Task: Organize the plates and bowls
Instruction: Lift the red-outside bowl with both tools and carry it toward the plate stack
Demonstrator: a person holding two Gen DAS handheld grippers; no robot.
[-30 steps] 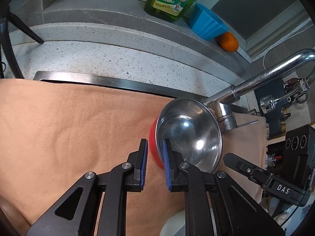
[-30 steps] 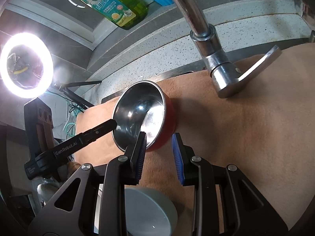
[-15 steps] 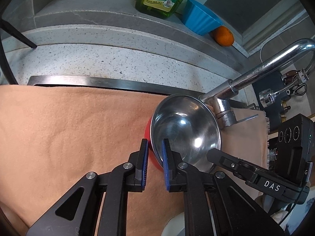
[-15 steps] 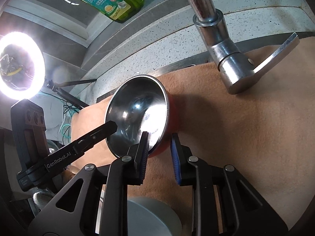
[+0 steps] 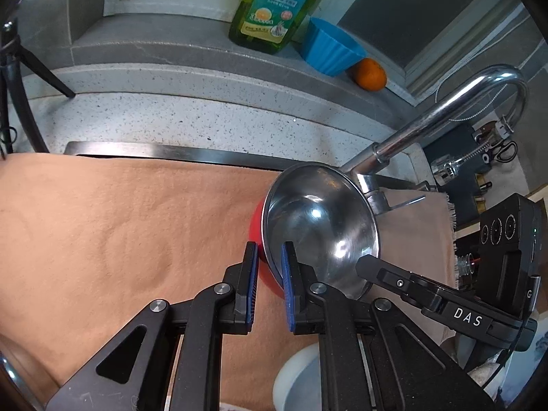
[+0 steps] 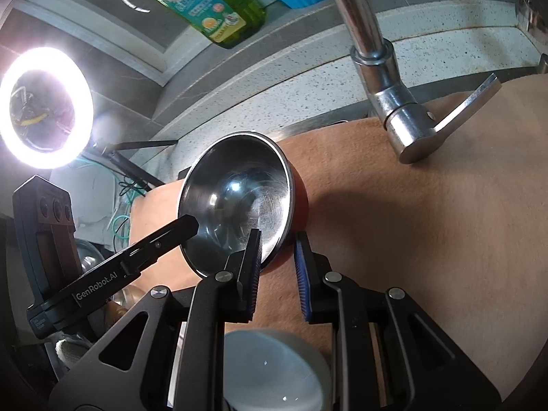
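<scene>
Left gripper (image 5: 268, 275) and right gripper (image 6: 276, 262) each straddle opposite rims of the tilted red steel-lined bowl (image 5: 318, 229) near the cloth's (image 5: 120, 233) faucet-side edge; pad contact unclear. White bowl (image 6: 274, 373) below, largely hidden.

The red-walled steel bowl (image 5: 318, 229) is held tilted over the tan cloth (image 5: 120, 226), its rim between the fingers of the left gripper (image 5: 269, 274) and the right gripper (image 6: 277, 260). The chrome faucet (image 5: 428, 126) stands behind it; a pale round bowl (image 6: 274, 373) lies below the grippers.
</scene>
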